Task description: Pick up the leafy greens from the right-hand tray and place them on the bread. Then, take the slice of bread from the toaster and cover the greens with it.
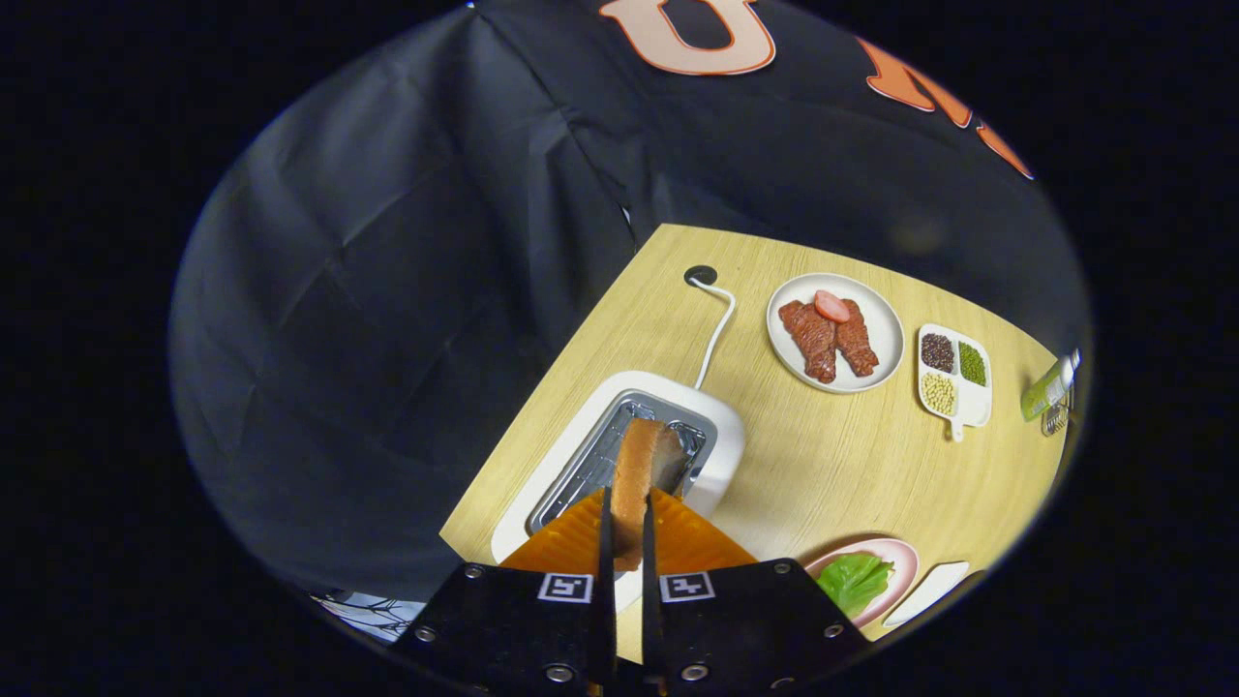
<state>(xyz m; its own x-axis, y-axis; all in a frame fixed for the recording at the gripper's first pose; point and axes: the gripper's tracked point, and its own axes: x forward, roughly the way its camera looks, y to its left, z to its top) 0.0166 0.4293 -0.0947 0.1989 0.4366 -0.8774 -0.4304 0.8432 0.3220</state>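
**Bread slice pinched edge-on above the toaster**

While the gripper (624,528) hangs over the white toaster (721,450), its two orange fingers (566,537) are closed tight on the slice of bread (639,465), one pad on each flat face. The slice stands upright and edge-on between them, its crust rising just ahead of the fingertips and over the toaster's metal slot (600,455); whether its lower edge is clear of the slot I cannot tell. A white cord (714,334) runs from the toaster's far side to a dark hole in the wooden table (842,465). To the near right of the fingers lies a pink plate (905,557) holding the leafy greens (852,581). Farther right sit a white plate of meat slices (834,334) and a small divided dish of beans (953,373).
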